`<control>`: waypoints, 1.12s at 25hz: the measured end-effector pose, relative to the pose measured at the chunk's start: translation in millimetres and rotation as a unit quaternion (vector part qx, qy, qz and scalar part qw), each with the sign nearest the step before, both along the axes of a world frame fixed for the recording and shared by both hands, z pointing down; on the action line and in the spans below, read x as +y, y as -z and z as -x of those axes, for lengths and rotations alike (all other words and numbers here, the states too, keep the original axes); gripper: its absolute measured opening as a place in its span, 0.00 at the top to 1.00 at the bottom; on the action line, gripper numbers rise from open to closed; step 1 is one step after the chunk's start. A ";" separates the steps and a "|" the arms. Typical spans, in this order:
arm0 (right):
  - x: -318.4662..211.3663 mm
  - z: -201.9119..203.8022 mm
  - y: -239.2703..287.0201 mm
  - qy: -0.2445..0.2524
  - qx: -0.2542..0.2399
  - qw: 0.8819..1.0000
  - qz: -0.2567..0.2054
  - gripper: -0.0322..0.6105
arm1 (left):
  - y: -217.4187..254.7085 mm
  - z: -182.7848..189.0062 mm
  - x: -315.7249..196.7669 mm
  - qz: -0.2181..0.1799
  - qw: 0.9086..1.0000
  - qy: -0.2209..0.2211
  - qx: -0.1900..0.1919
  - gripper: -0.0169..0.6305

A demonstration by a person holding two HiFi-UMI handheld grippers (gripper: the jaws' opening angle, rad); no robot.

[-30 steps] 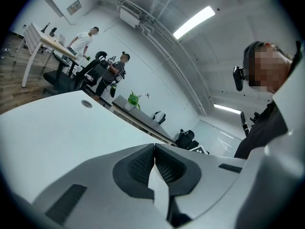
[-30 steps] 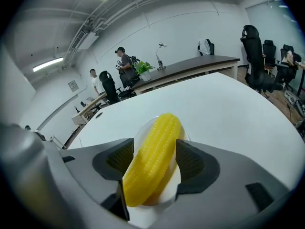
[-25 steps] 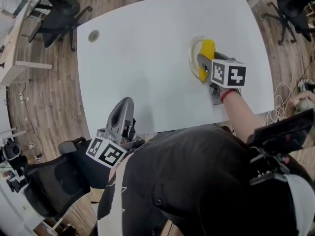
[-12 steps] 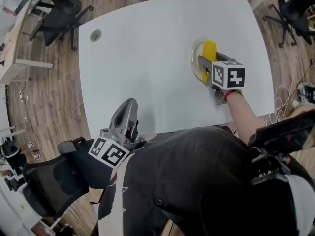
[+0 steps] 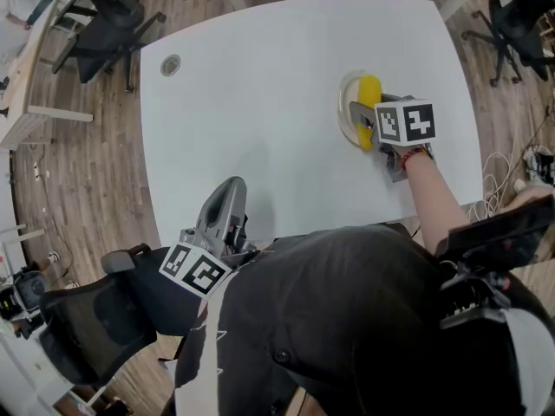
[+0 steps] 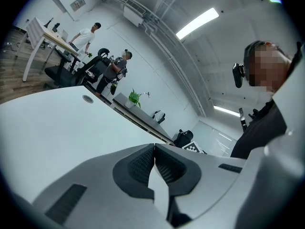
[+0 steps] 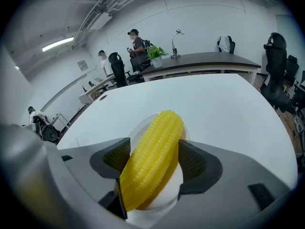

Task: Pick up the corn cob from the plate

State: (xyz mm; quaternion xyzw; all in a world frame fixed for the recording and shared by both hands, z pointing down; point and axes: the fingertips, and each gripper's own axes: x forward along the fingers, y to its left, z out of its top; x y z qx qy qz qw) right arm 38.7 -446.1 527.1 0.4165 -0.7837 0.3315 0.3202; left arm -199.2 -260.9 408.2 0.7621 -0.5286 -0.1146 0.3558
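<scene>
Right claw [image 7: 153, 159] stands wide, its jaws having just been opening, and the corn cob [image 7: 159, 128] lies between the pads without being pinched yet. The cob rests on the small white plate [image 7: 135, 130], which sits toward the right side of the table [image 5: 260, 102]. It runs at a slant across the gap, so rolling the wrist a little should square the pads to its sides. Close on the thick middle, gently, since the kernels look ridged but rounded. Keep the tips off the plate's rim, then lift straight up. Left claw [image 6: 154, 151] is closed on nothing, at the table's near edge.
</scene>
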 end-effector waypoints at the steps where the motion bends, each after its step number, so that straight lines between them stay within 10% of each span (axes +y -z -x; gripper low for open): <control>1: 0.4 0.7 -0.9 0.010 0.006 1.000 0.008 0.46 | -0.3 0.2 0.6 0.000 1.000 0.000 0.001 0.95; 12: 1.4 2.5 -7.2 0.072 0.078 0.991 0.077 0.46 | -0.8 6.0 5.8 -0.001 1.000 0.006 0.005 0.95; 19: 1.1 4.3 -16.0 0.111 0.192 0.966 0.134 0.47 | 0.4 0.7 10.8 -0.002 1.000 0.003 0.007 0.95; 28: 0.5 9.9 -18.1 0.197 0.238 0.949 0.060 0.47 | 1.5 5.0 21.9 -0.003 1.000 0.012 0.008 0.95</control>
